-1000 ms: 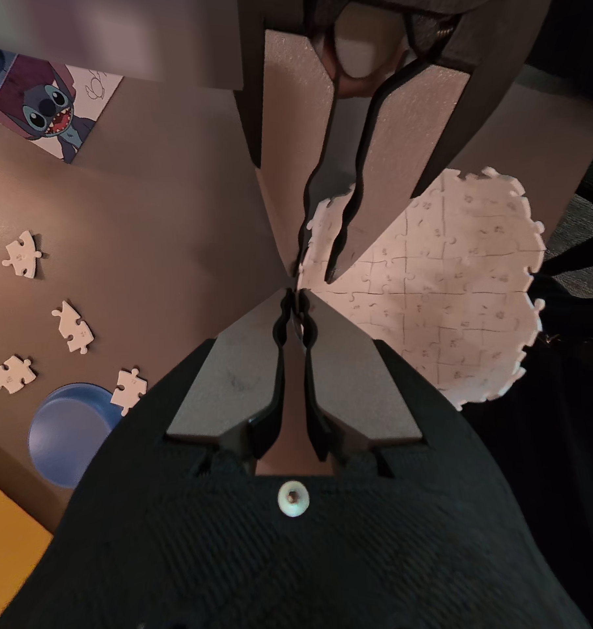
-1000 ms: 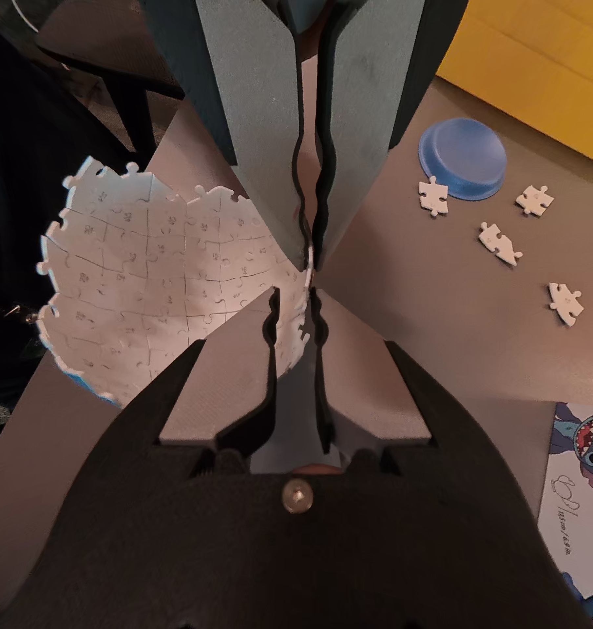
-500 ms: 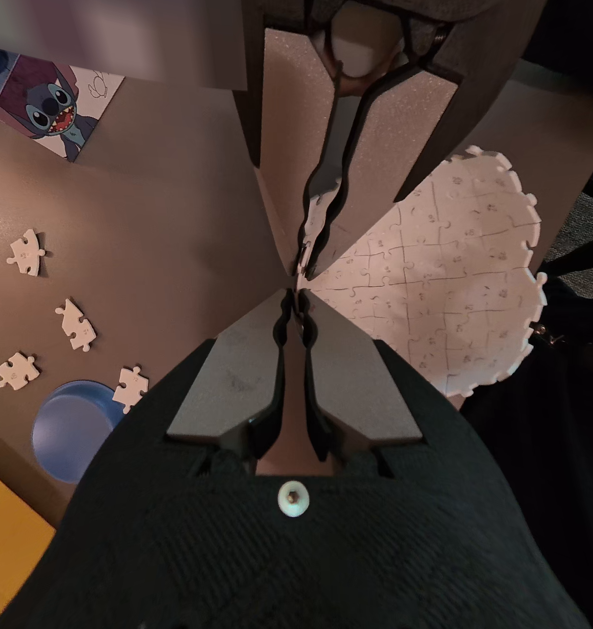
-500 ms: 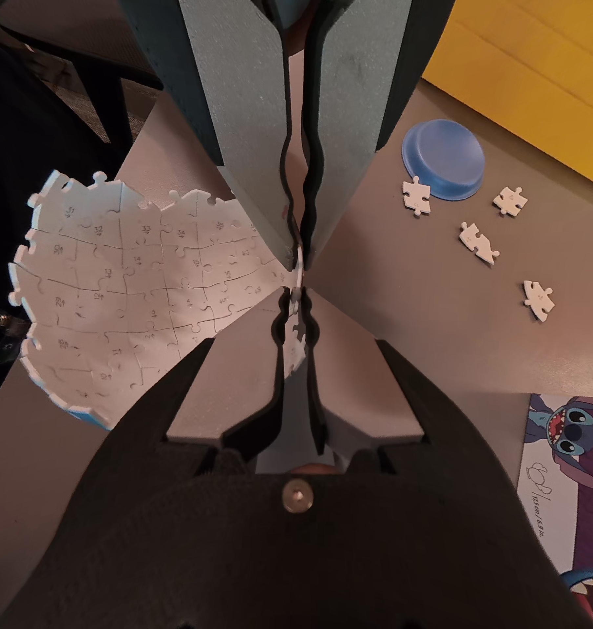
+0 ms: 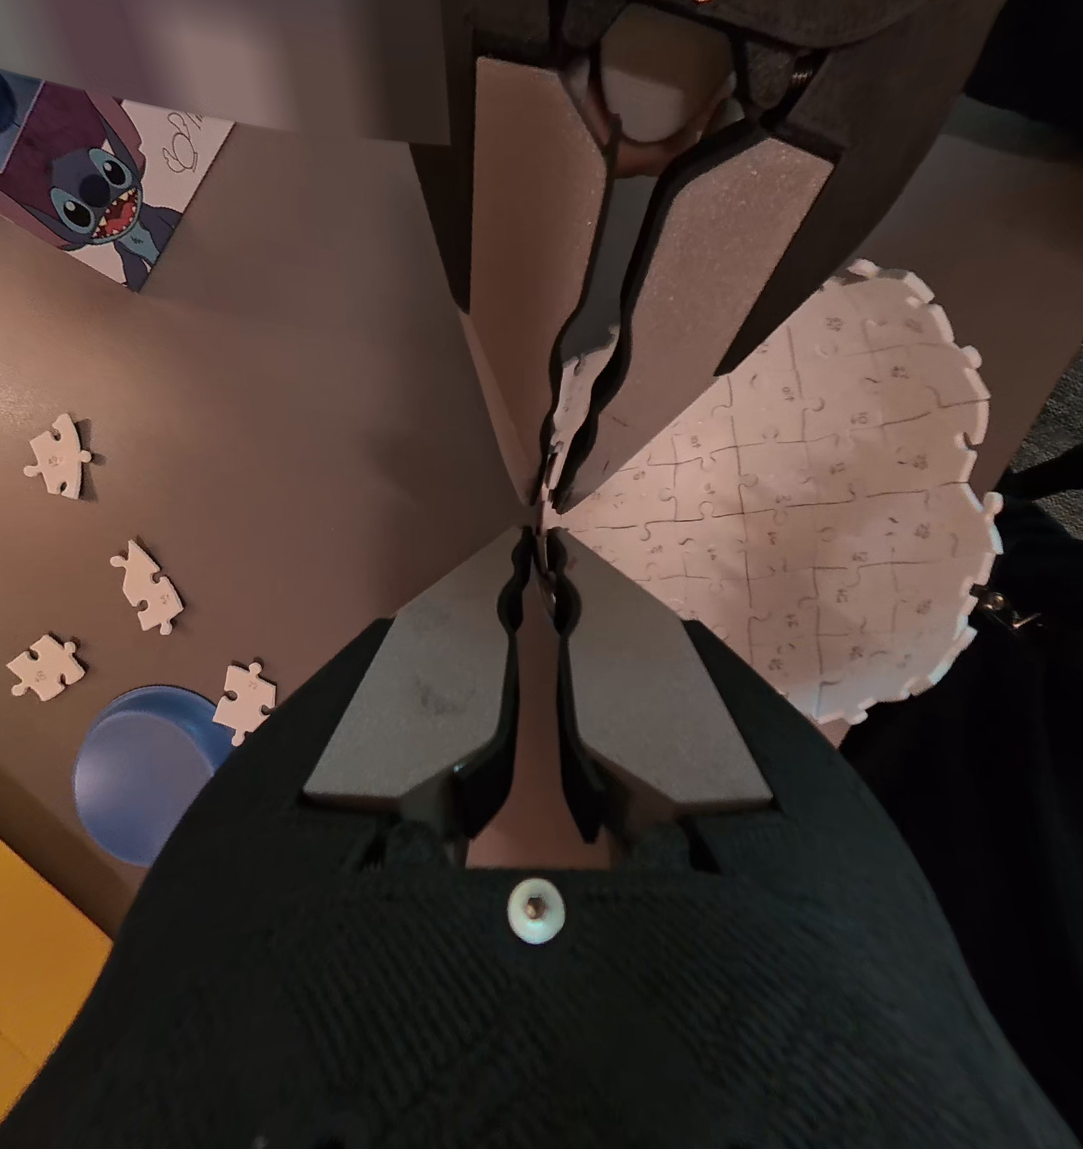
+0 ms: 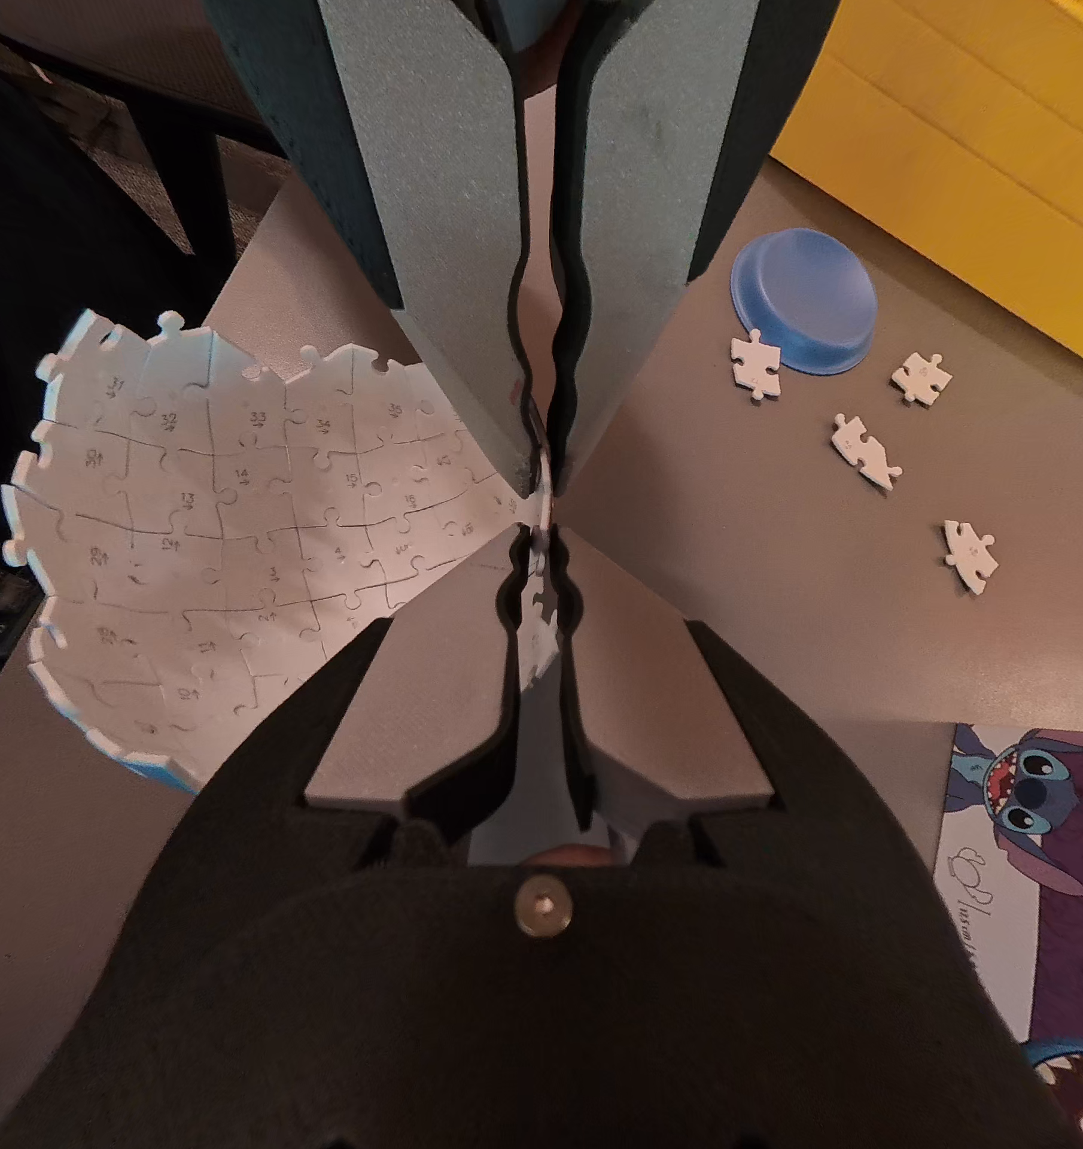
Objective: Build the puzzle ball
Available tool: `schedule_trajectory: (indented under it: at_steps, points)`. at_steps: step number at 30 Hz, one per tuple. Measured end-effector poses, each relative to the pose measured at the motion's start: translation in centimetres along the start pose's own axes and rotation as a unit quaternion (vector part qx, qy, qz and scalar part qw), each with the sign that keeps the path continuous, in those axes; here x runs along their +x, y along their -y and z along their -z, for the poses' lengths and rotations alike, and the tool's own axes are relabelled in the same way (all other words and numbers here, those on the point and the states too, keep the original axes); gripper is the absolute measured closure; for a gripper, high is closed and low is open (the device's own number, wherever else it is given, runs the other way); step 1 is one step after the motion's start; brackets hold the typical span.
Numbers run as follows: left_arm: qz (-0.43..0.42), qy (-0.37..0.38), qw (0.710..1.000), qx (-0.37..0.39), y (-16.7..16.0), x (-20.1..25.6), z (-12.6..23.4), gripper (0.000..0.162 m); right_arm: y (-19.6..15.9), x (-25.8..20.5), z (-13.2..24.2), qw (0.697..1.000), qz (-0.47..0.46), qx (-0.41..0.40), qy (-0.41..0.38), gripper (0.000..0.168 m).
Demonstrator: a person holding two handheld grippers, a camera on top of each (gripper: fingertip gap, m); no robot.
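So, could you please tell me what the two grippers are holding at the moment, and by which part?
Both grip the white, half-built curved puzzle shell at its jagged rim: the left gripper and right gripper are shut on the same edge, tip to tip.

My tabletop [image 6: 744, 559]: cartoon picture sheet [image 6: 1036, 870] at one edge, yellow box [image 6: 974, 161] at edge opp. the sheet.

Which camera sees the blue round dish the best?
The right wrist view: the blue round dish shows whole on the table, with one loose puzzle piece at its rim. In the left wrist view the dish is dimmer and partly hidden behind the left gripper.
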State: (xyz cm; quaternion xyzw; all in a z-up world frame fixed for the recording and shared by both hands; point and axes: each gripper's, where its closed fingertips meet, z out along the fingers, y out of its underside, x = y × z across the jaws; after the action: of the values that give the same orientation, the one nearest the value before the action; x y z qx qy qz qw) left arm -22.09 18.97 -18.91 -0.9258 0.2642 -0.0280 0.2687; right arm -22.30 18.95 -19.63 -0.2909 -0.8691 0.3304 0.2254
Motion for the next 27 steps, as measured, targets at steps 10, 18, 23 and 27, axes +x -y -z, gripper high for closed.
schedule_trajectory:
  at_steps: [10, 18, 23, 27]
  points:
    - [-0.002, -0.003, 1.000, -0.009, 0.00, 0.30, 0.00, 0.158, 0.13, -0.11, 0.02, 1.000, 0.015, -0.004, -0.002, 0.167]
    - [-0.008, 0.008, 1.000, -0.014, 0.20, 0.25, -0.08, 0.157, 0.06, 0.06, 0.04, 1.000, 0.015, -0.009, -0.009, 0.167]
    - [-0.011, 0.020, 1.000, -0.008, 0.20, 0.00, -0.03, 0.160, 0.12, 0.08, 0.00, 1.000, 0.003, -0.004, -0.006, 0.167]
    - [-0.009, 0.027, 1.000, 0.003, 0.34, -0.23, 0.05, 0.160, 0.20, 0.30, 0.09, 1.000, 0.007, 0.006, -0.016, 0.167]
